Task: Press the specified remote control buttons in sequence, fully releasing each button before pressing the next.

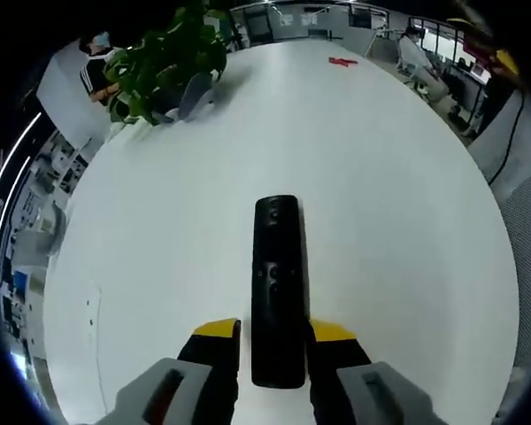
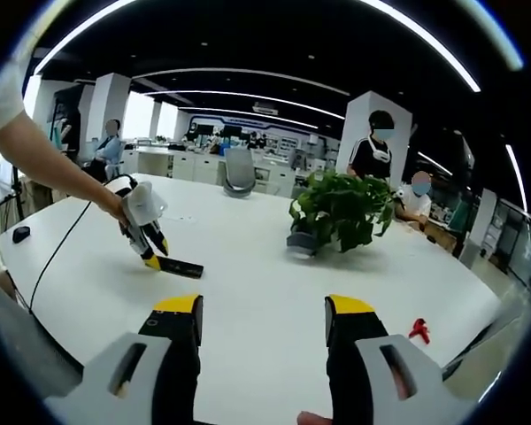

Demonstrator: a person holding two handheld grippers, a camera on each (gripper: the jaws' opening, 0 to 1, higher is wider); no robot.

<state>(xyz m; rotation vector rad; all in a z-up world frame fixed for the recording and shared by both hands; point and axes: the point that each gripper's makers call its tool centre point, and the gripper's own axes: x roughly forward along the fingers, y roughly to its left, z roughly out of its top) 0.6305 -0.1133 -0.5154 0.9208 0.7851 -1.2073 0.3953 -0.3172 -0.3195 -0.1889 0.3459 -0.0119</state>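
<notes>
Potted plant (image 2: 340, 212) and small red object (image 2: 419, 330) on white table (image 2: 265, 292)

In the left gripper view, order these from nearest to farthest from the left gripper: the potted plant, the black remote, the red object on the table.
1. Black remote: between the left gripper jaws.
2. Potted plant: upper left, on the white table.
3. Red object: far edge, upper right.

A smooth, faintly glossy white finish is seen on the bench (image 1: 398, 177). The remote control (image 1: 277, 283) appears to be made of matt black plastic. The fingers (image 2: 179, 329) are formed of dull black plastic, capped with yellow tips.
</notes>
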